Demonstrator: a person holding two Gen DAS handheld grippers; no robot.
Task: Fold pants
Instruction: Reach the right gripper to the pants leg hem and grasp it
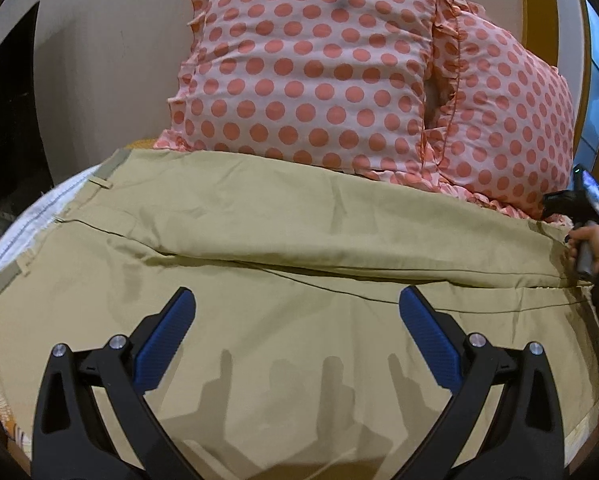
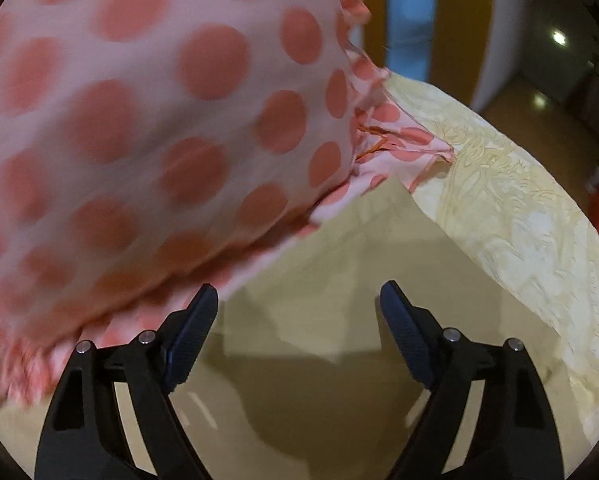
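The left gripper [image 1: 297, 300] has its two blue fingers [image 1: 165, 340] spread wide apart. It holds nothing. It hangs over the tan pants [image 1: 259, 220], and the cloth lies flat under and between the fingers. The fingers' shadows fall on the cloth just below them. Past the fingertips, a long dark seam runs across the pants from side to side. The waistband [image 1: 111, 164] with its belt loops is far off to the left. Behind the pants sit two pink pillows with red dots [image 1: 311, 72], leaning against a plain wall [image 1: 111, 40].

The right gripper [image 2: 299, 296] is wide open too, and it holds nothing. The end of the pants [image 2: 331, 280] lies below and between its fingers [image 2: 403, 320], with a pointed corner reaching away from them. A dotted pillow [image 2: 147, 112] is close on the left, right next to the left finger and a bit blurry. A pale yellow sheet with swirly patterns [image 2: 519, 220] is under the pants, off to the right.
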